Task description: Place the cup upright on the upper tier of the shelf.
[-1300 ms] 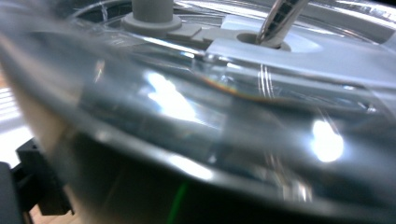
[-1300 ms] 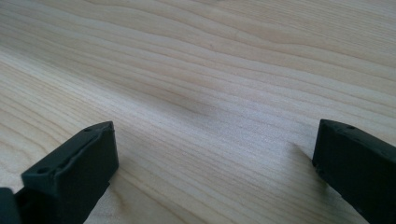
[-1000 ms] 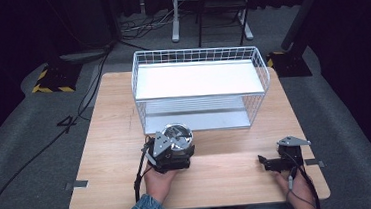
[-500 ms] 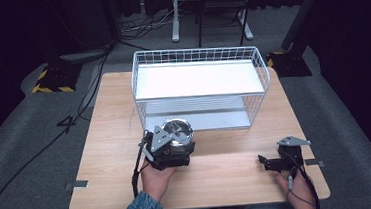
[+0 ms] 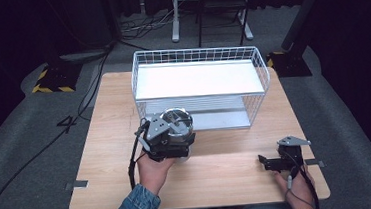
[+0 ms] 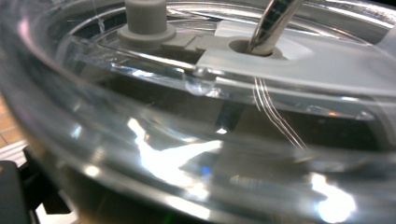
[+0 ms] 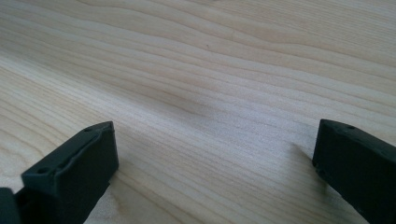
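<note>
Wooden table [image 5: 105,136] carries a white wire basket [image 5: 199,86] at its far side. Just before it, a lidded glass container [image 5: 177,125], the left gripper [image 5: 169,145] against it; grip indeterminable. Right gripper [image 5: 268,162] rests near right, jaws spread wide, empty.

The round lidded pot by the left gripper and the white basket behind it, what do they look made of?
The round pot with a clear lid: the lid looks like glass or clear plastic, glossy with bright reflections; the body looks like shiny metal. The white wire basket: thin coated metal wire in a grid, probably painted, with a matte white shelf.
</note>
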{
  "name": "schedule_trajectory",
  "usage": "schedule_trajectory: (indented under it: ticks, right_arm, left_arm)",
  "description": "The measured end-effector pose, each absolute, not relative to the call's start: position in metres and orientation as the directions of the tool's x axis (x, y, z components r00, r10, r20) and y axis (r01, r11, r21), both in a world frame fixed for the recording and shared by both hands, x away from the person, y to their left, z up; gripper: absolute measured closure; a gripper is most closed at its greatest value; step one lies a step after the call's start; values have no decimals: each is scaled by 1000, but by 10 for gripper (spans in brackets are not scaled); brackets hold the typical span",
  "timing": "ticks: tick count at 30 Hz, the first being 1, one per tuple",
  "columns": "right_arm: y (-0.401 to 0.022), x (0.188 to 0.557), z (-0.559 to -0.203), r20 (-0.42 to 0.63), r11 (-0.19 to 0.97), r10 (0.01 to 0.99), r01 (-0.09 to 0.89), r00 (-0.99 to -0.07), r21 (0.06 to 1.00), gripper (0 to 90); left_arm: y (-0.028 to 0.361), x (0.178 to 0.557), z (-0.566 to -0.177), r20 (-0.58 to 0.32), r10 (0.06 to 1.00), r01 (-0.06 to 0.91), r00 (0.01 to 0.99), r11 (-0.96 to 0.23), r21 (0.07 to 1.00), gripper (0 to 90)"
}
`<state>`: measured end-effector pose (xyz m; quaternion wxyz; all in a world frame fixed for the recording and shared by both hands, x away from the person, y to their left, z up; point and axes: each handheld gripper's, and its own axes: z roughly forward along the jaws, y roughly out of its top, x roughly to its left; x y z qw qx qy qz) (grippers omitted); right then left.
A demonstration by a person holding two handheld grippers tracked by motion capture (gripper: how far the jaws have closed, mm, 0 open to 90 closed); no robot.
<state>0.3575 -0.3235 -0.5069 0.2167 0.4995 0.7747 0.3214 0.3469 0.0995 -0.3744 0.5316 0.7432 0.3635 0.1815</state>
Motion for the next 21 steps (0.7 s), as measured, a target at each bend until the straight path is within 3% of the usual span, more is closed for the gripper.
schedule_trajectory:
  ticks: [21]
  right_arm:
    - [-324, 358, -507, -15, 294, 913, 634, -407, 715, 3]
  left_arm:
    - [99, 373, -315, -111, 709, 336, 696, -185, 924, 25]
